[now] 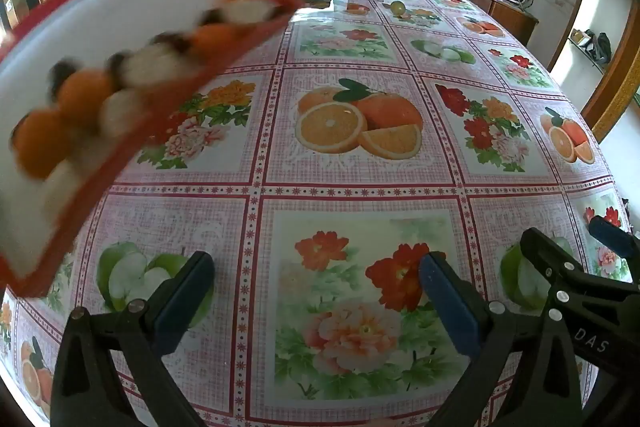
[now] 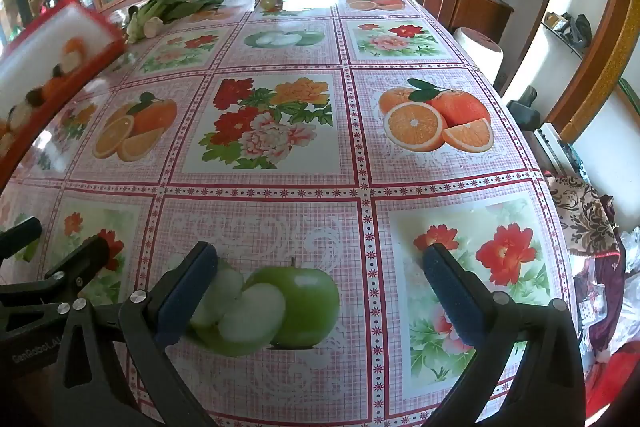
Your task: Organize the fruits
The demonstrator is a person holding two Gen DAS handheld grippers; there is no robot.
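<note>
While I hold the left gripper [image 1: 316,291] jaws apart over the surface [image 1: 360,187], a blurred red-rimmed tray [image 1: 100,27] of orange and white fruits [image 1: 86,93] tilts at upper left; "DAS" shows on the right gripper [image 1: 588,287]. From the right wrist, jaws apart; tray far left; "GenRobot.AI" legible.

Black fingers [image 1: 188,291], blue pads [image 2: 452,291], silver screws, white lettering

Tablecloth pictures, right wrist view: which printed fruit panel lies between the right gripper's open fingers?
The green apple print, a whole apple with pale slices. It sits directly ahead of the right gripper; the orange prints lie farther up the table.
</note>
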